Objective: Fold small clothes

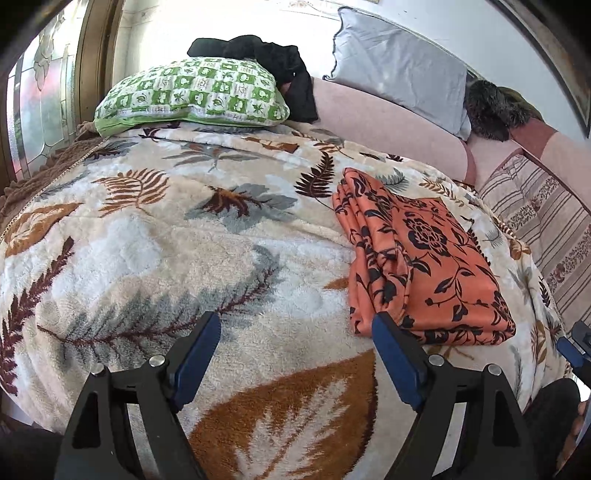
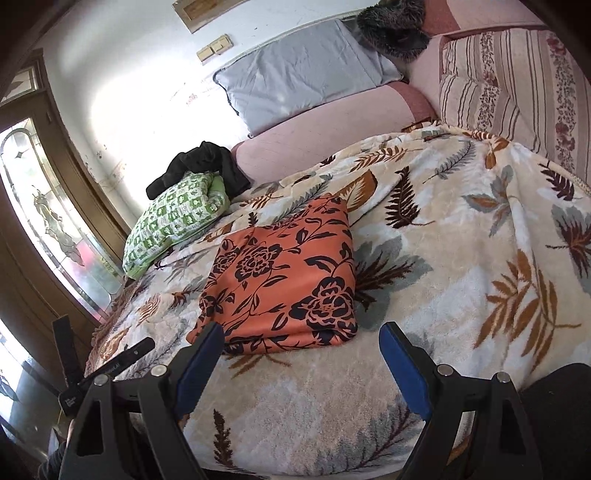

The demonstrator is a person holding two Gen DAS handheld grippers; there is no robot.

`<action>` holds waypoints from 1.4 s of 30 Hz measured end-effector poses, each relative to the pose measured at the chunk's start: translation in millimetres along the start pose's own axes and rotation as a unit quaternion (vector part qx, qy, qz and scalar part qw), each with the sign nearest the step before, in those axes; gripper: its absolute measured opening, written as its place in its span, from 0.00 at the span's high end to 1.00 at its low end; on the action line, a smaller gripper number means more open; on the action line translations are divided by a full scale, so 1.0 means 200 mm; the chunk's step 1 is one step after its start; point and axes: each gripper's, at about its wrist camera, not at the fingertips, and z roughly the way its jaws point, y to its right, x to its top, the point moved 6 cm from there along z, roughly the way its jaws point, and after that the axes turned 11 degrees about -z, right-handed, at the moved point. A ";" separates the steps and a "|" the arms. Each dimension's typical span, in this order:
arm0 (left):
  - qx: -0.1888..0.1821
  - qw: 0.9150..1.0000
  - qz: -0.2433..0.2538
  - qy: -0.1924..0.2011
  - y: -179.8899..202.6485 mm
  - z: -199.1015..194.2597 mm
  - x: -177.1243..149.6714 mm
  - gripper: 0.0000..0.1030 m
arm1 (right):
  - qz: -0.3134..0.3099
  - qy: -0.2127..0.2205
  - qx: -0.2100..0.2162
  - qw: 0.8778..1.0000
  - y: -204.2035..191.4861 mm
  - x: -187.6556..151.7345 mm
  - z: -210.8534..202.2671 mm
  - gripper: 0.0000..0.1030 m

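- On the bed, over a plush leaf-patterned blanket [image 1: 155, 236], lies the folded orange cloth with black flowers [image 1: 428, 254], a neat flat stack with its layered edges showing along one side.
- The left hand-held gripper [image 1: 295, 354] hangs over the blanket's near part, jaws wide with nothing between them; its right blue pad [image 1: 397, 354] sits just beside the cloth's near corner, and I cannot tell whether it touches.
- The right hand-held gripper [image 2: 301, 358] is also spread wide and empty, hovering just short of the cloth's near edge, the cloth [image 2: 284, 273] lying ahead between the lines of its fingers.
- Toward the head of the bed sits a green-and-white checked pillow [image 1: 192, 92] with a crumpled black garment [image 1: 266, 59] on and behind it.
- A grey pillow [image 1: 399, 66] leans against the white wall above a pink bolster [image 1: 388, 125].
- A striped floral cushion [image 2: 513, 85] lies off the blanket's far side, with something dark and furry [image 2: 395, 26] beyond it.
- A wooden door with patterned glass [image 2: 51, 229] stands at the left.
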 end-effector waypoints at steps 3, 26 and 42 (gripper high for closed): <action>-0.002 1.000 0.008 -0.004 0.02 0.02 -0.01 0.18 | 0.015 -0.013 0.007 1.000 0.02 -0.03 0.04 0.14; 0.024 0.997 0.064 -0.038 0.48 0.33 0.27 0.18 | 0.154 -0.027 0.055 0.986 0.24 -0.06 0.14 0.14; 0.038 0.992 0.079 -0.093 0.50 0.47 0.23 0.18 | 0.149 -0.060 0.035 0.986 0.23 -0.11 0.21 0.14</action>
